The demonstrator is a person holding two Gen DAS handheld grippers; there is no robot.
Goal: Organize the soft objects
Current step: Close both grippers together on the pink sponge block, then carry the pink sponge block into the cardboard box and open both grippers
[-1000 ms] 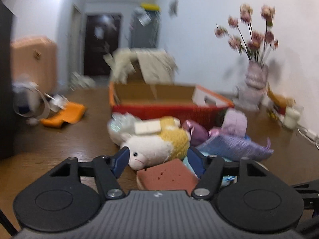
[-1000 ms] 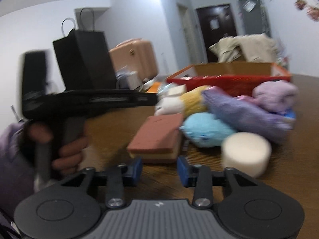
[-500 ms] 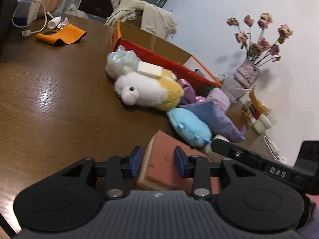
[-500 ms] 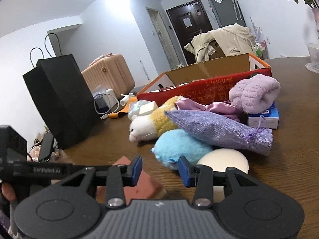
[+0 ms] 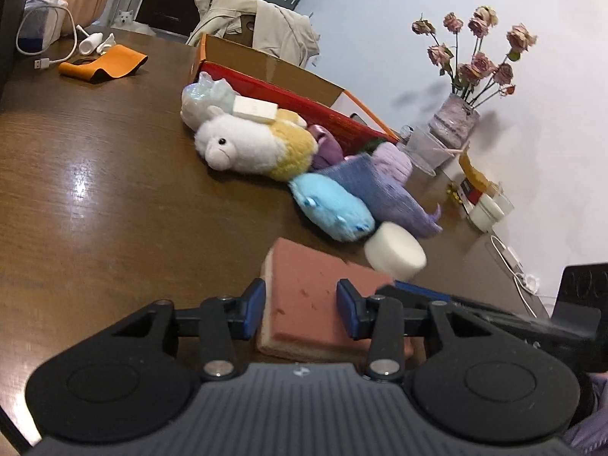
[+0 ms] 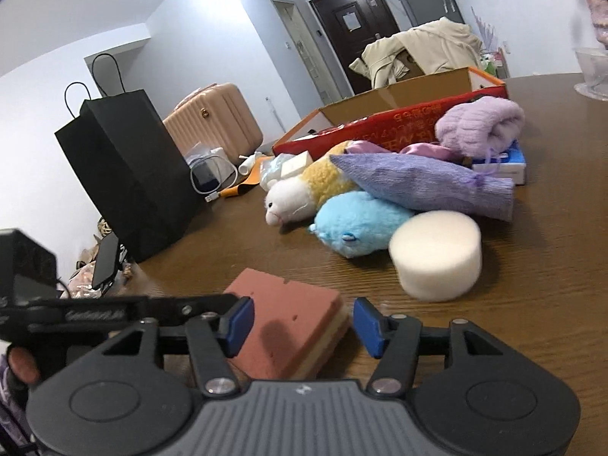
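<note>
A pink-topped sponge block lies flat on the brown table. My left gripper is open, its jaws either side of the sponge without squeezing it. My right gripper is open too, around the same sponge from the other side. Beyond lie a white foam cylinder, a blue plush, a white and yellow plush, a purple pouch and a lilac rolled towel.
An open red and orange cardboard box stands behind the pile. A black paper bag stands at the table's left. A vase of dried flowers and small jars are by the wall. An orange pad and cables lie far left.
Both grippers have moved in on the sponge and their jaws have opened wider. The sponge now lies between the jaws of each.
</note>
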